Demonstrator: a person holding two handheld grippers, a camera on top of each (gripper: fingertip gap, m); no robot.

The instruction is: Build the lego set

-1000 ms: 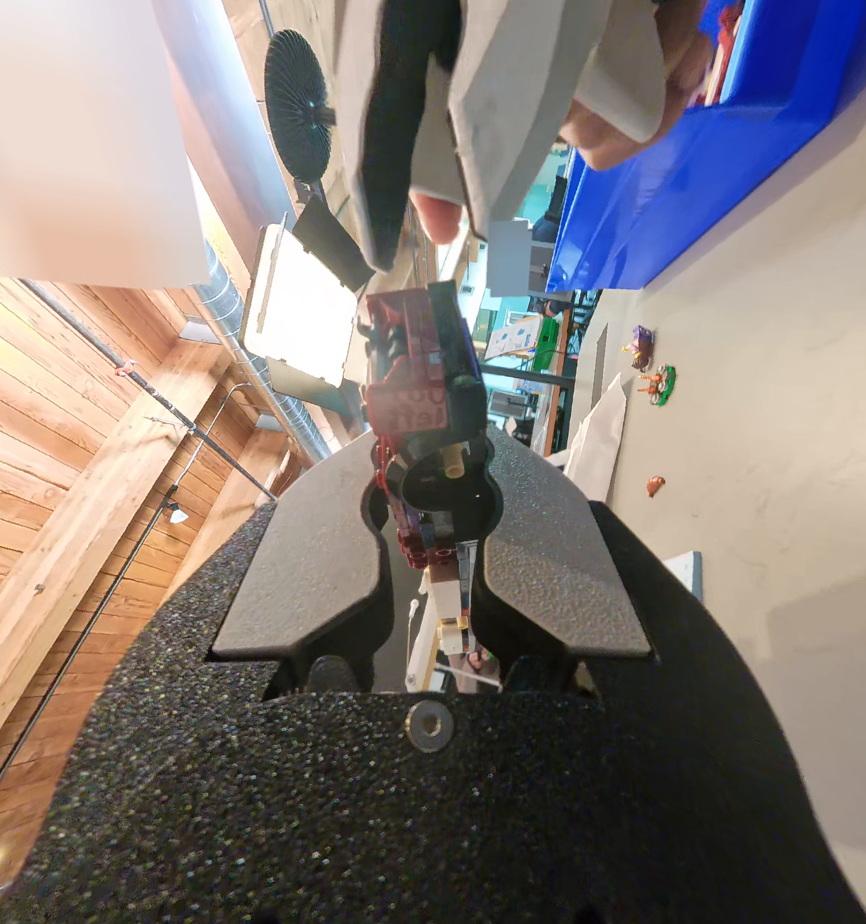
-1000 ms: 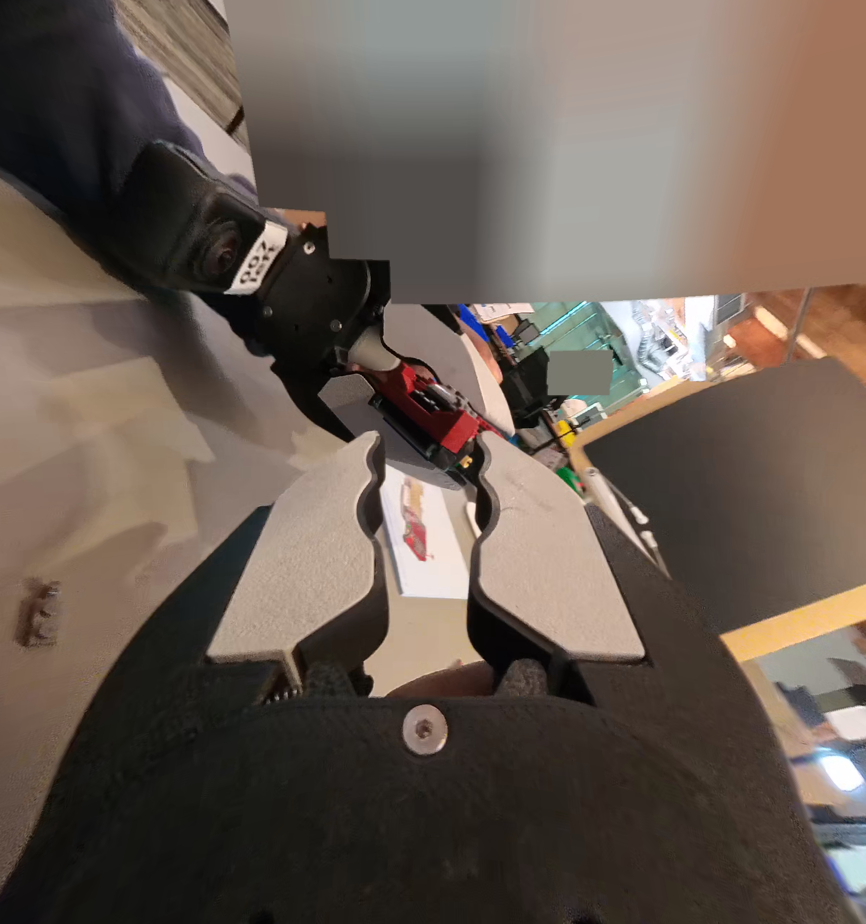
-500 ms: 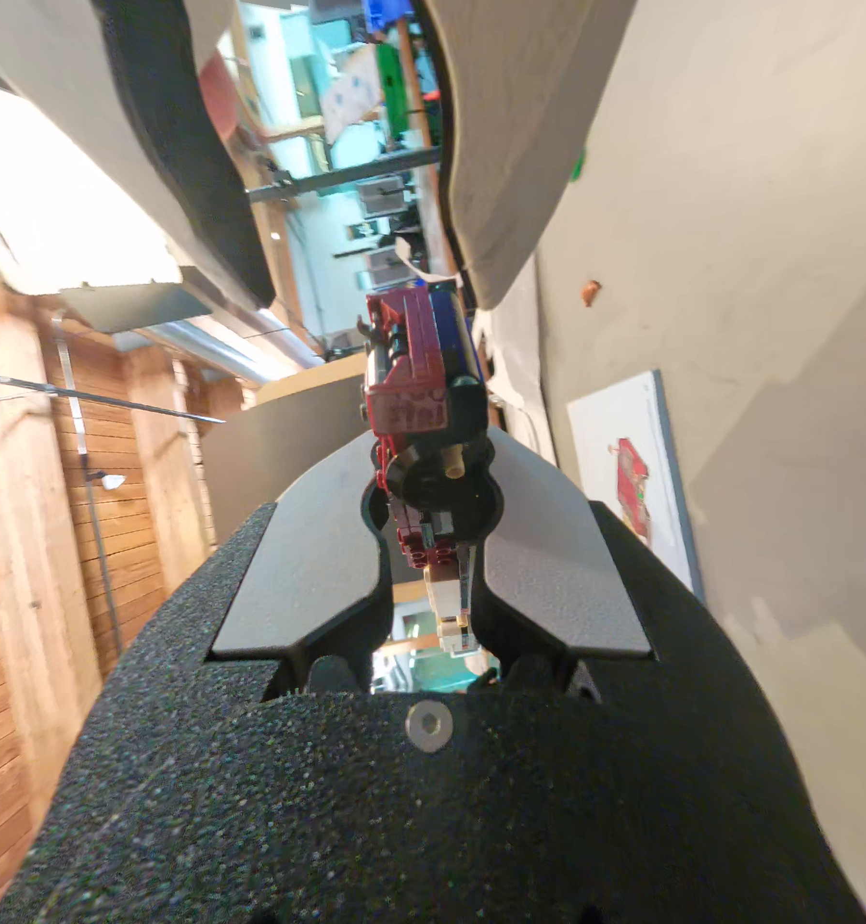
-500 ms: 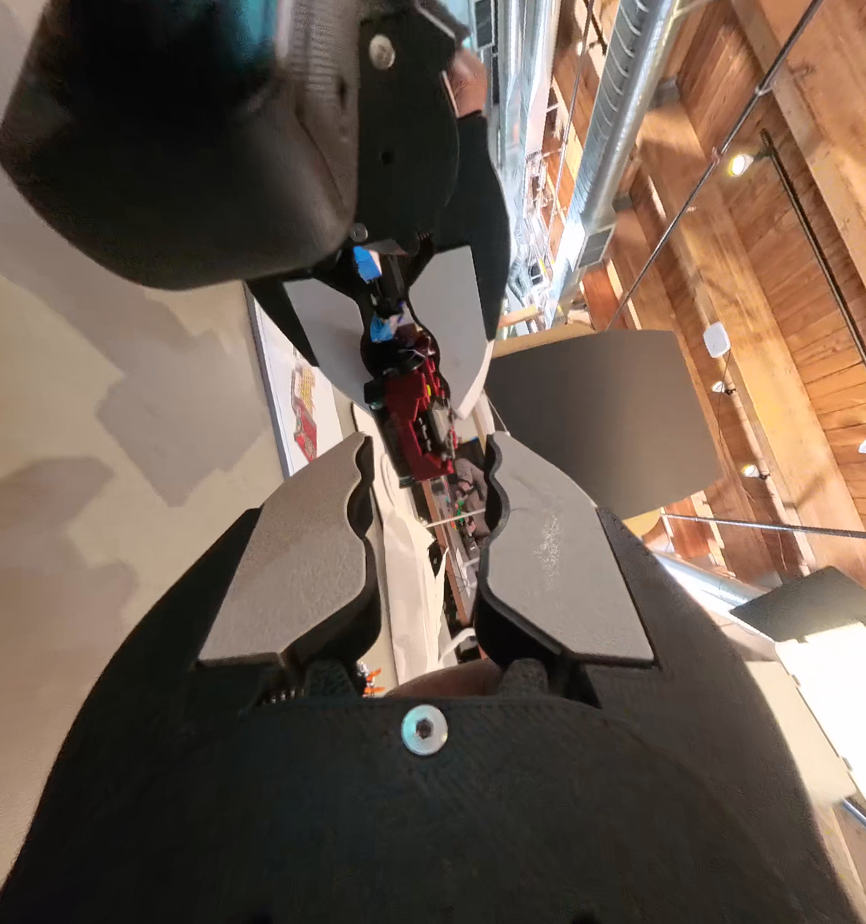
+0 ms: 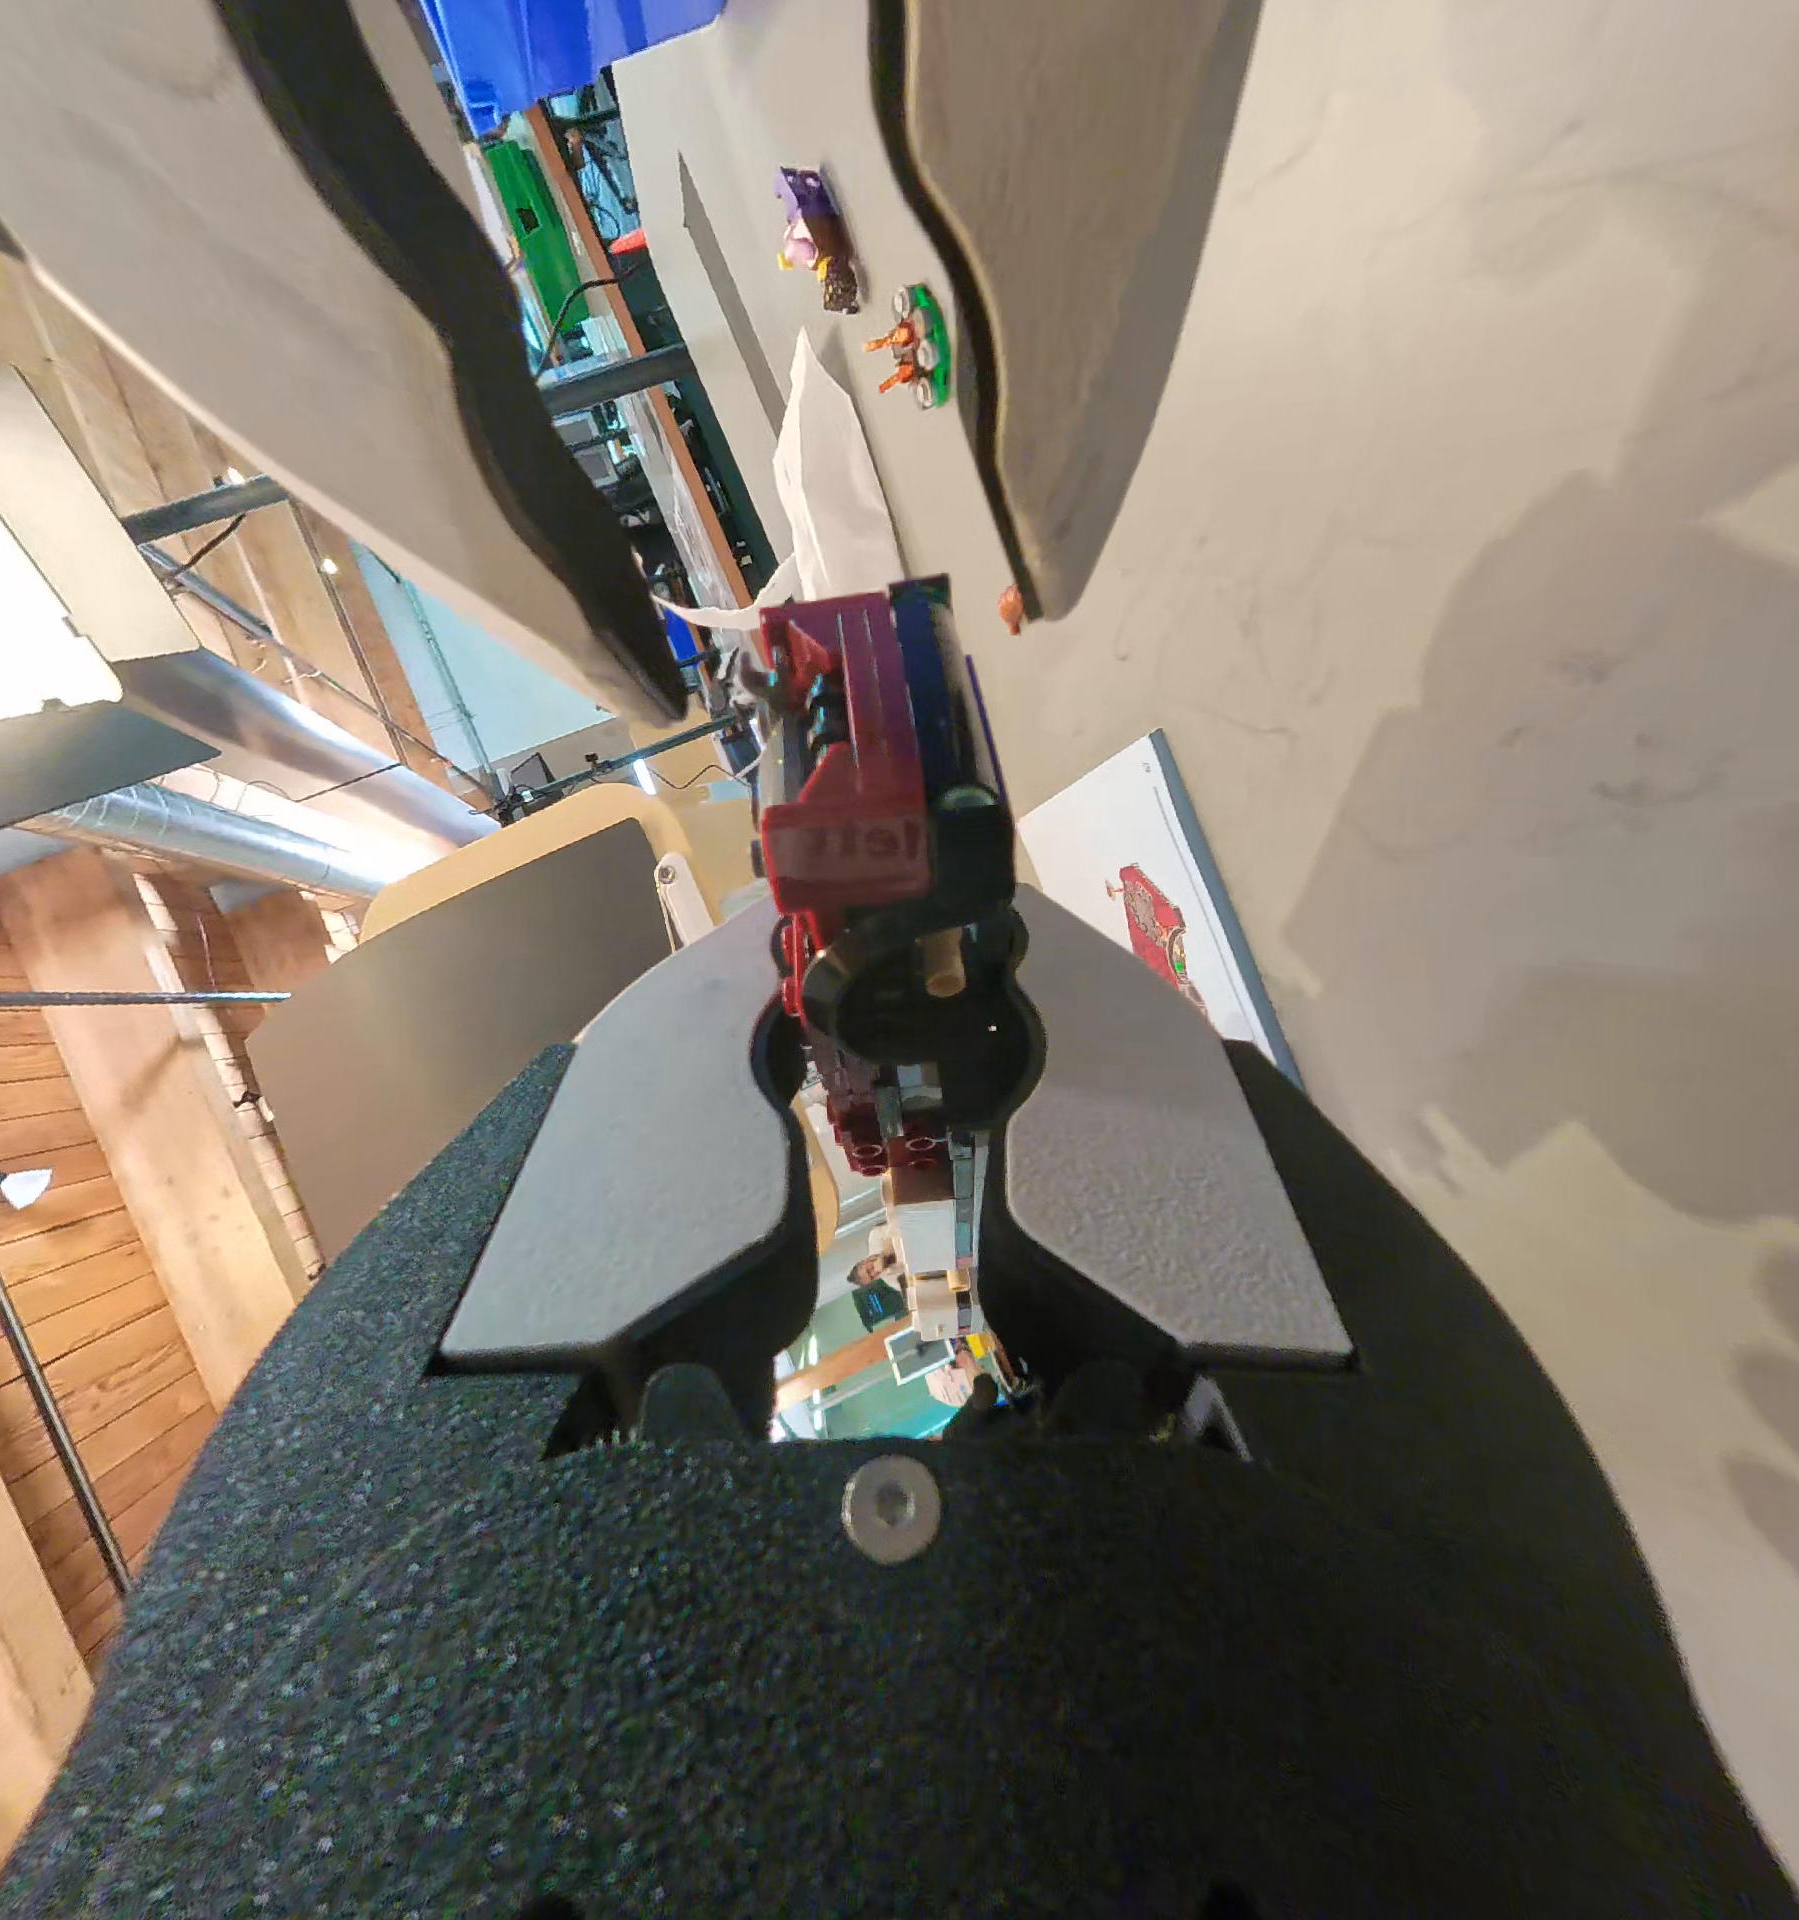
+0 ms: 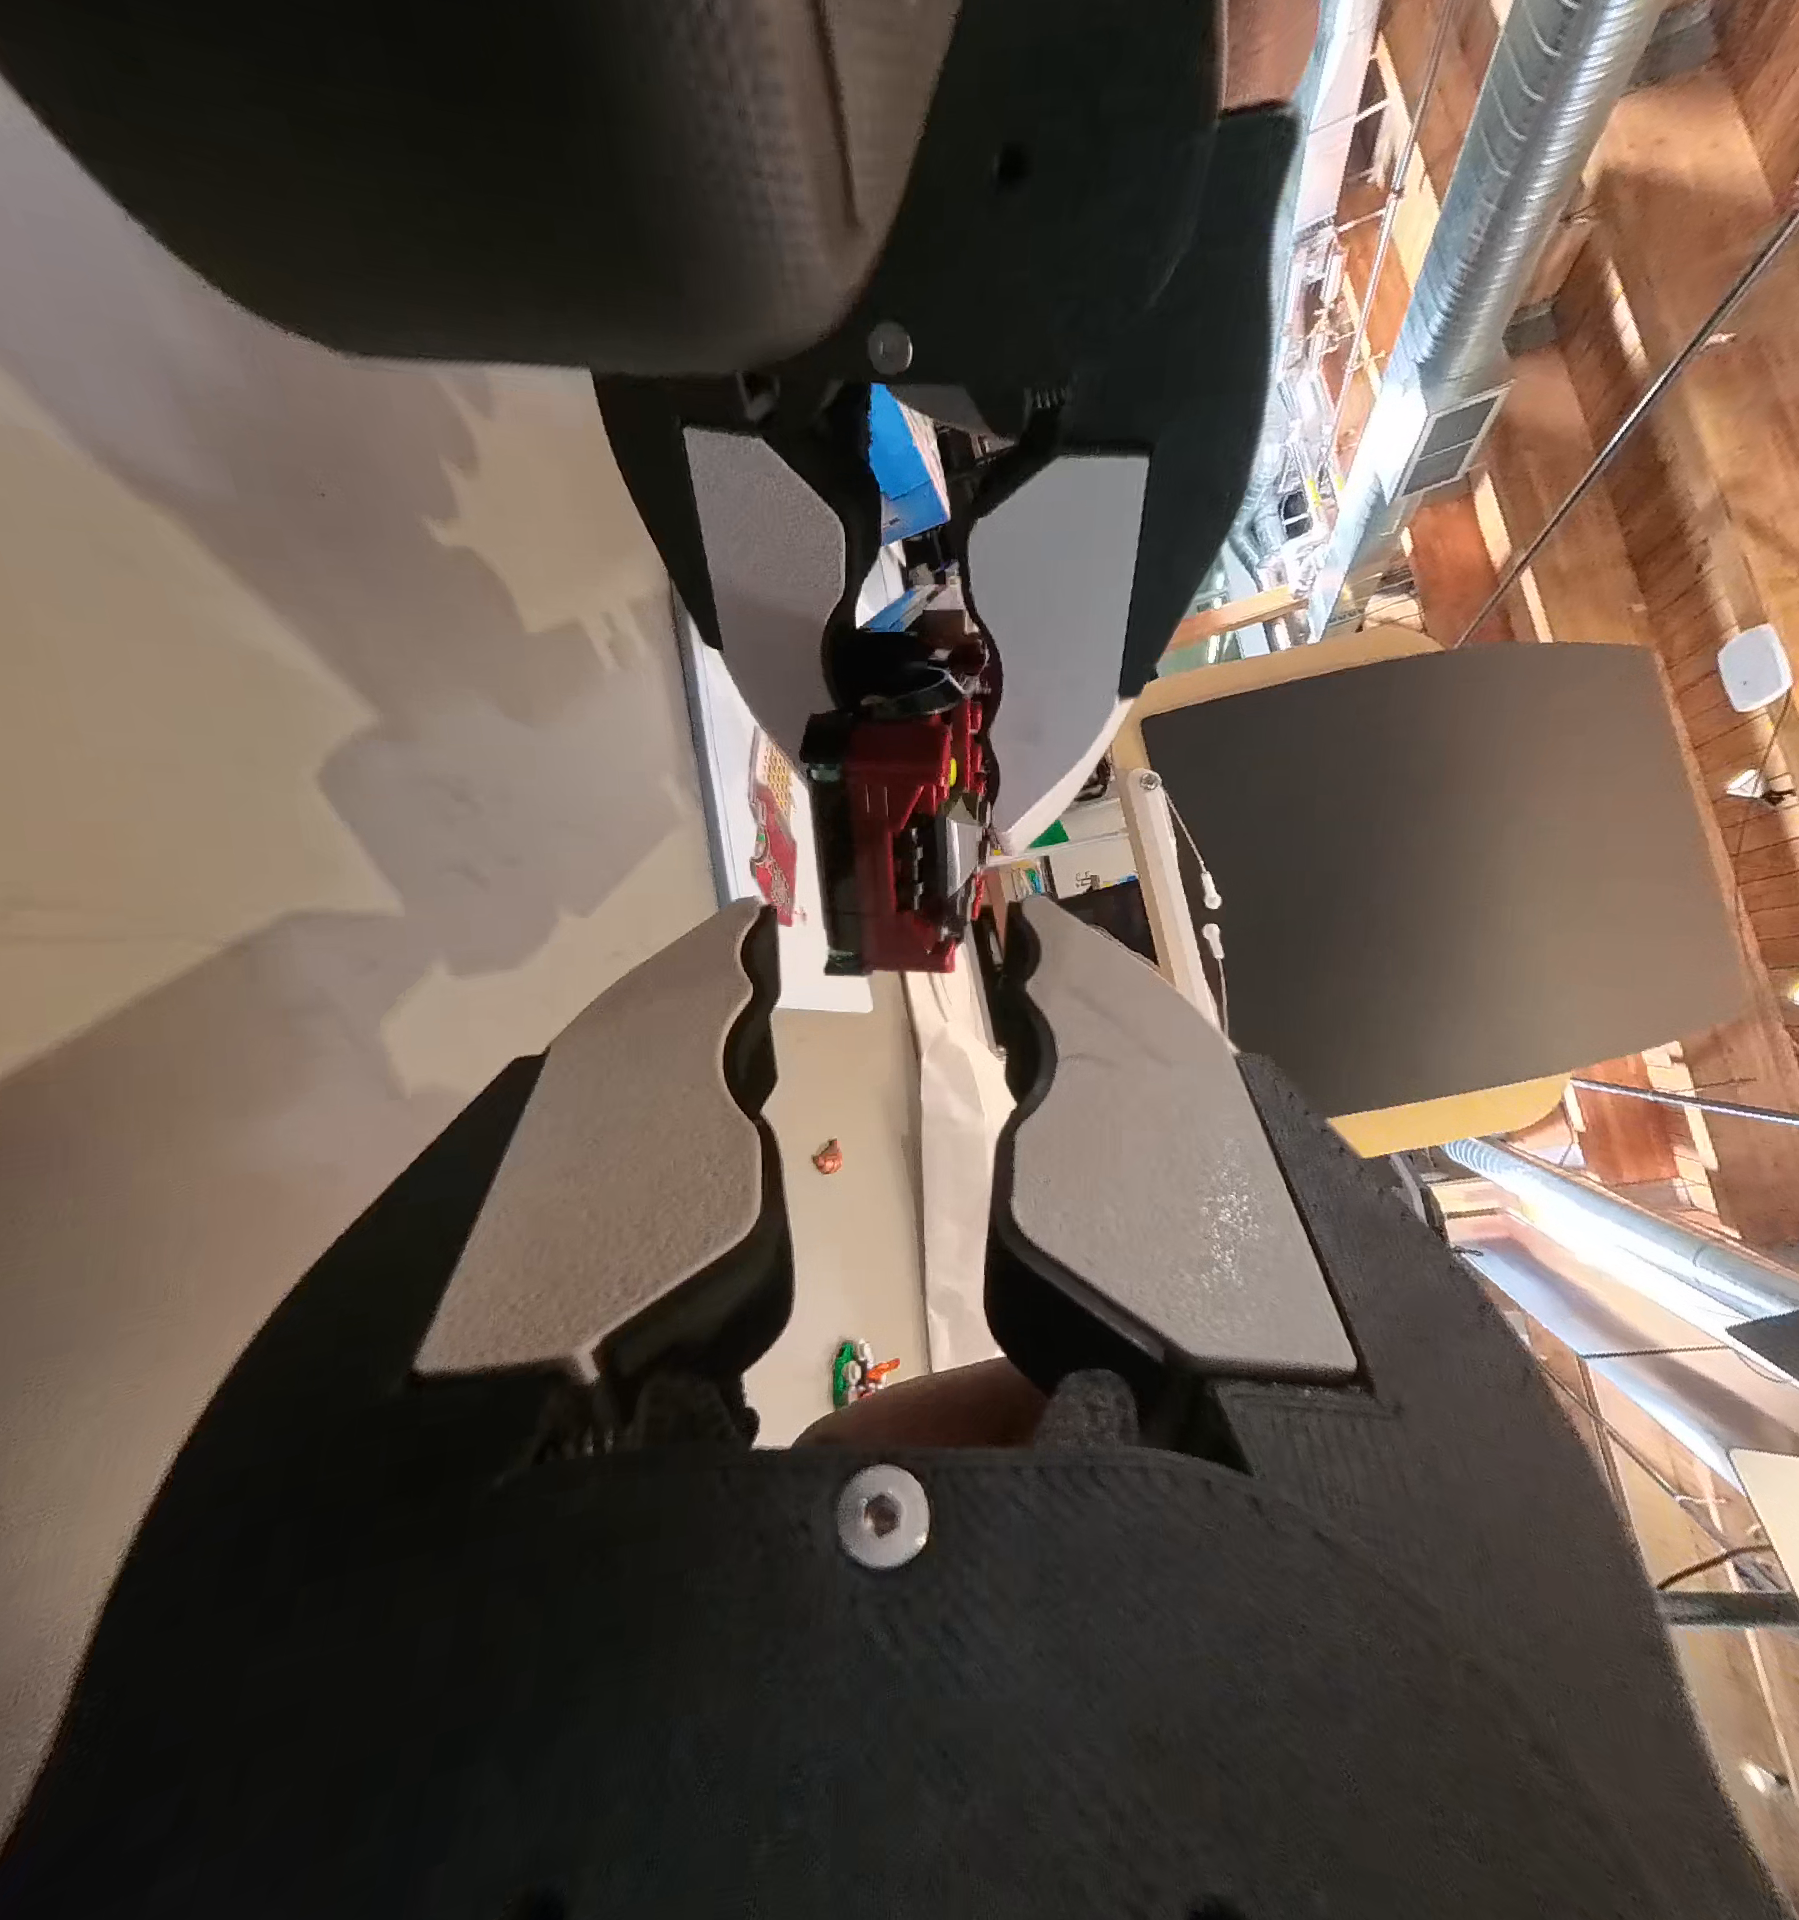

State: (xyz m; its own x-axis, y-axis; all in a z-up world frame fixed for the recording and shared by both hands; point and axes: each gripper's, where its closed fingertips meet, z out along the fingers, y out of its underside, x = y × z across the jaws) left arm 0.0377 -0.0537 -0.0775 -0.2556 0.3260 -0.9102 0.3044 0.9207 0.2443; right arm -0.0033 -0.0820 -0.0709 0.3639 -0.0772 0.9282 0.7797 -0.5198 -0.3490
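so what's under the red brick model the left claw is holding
Beyond the red brick model lies an open booklet on the grey table. The model and claw cover part of the booklet.

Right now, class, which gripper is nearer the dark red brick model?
Left. The left gripper grips the model between its fingers; the right gripper faces it, open.

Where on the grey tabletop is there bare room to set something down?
Bare grey tabletop spreads beyond the white instruction booklet. Crowded: the small purple brick figure, green round piece and white paper sheet cluster together.
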